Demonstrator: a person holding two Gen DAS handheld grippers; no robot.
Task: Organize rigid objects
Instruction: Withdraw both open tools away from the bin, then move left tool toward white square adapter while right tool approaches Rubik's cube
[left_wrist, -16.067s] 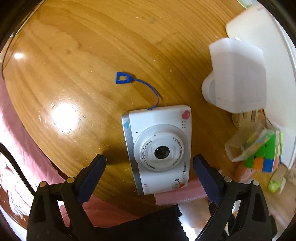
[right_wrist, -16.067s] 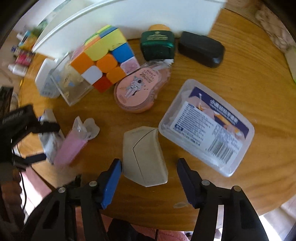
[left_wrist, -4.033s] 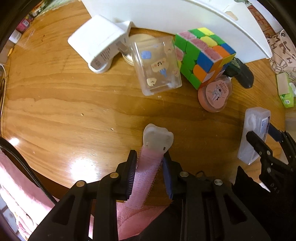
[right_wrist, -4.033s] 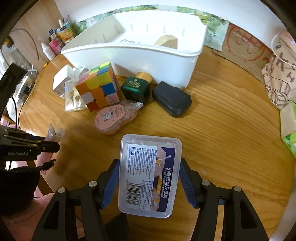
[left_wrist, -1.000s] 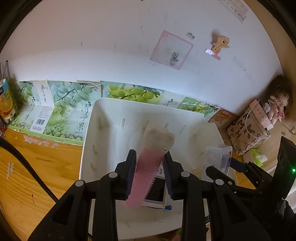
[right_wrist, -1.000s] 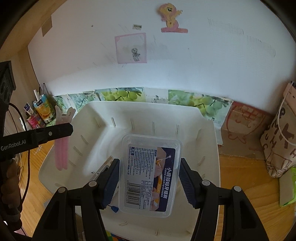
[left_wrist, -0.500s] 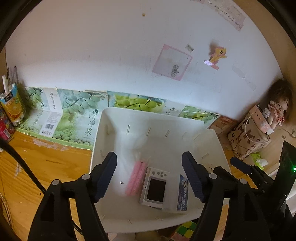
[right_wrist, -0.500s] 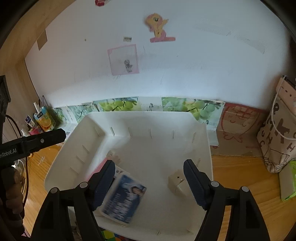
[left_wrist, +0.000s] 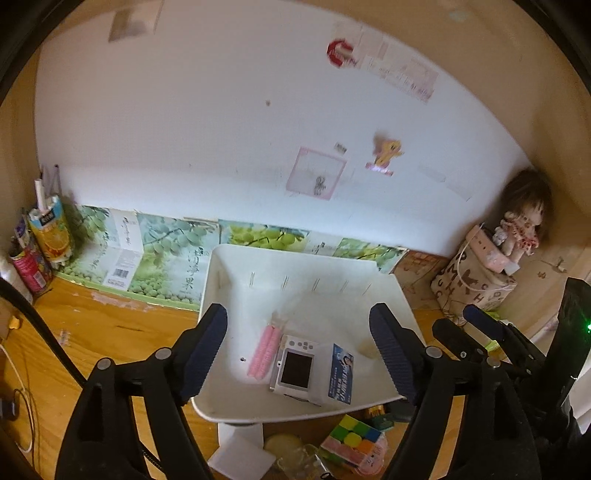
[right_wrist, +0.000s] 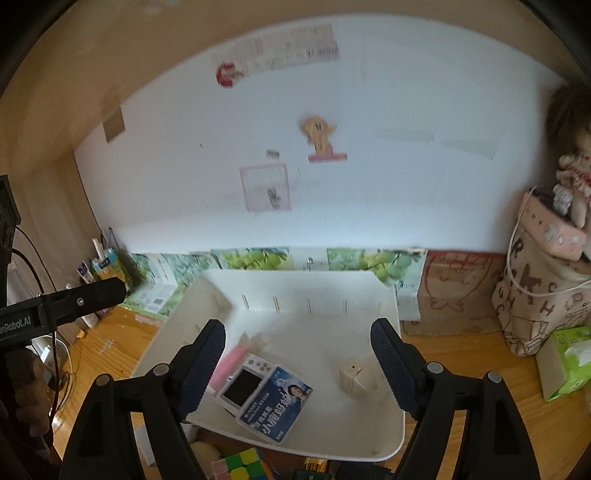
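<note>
A white bin stands on the wooden table by the wall. In it lie a pink brush, a white toy camera, a clear plastic box with a blue label and a beige box. My left gripper is open and empty above the bin's near side. My right gripper is open and empty above the bin.
A colourful puzzle cube, a white adapter and other small items lie in front of the bin. Juice cartons stand at the left wall. A patterned bag, a doll and a green tissue pack are right.
A second ago my left gripper held the pink brush and my right held the clear box over the bin. Both opened and dropped them in; both grippers have since lifted back.
</note>
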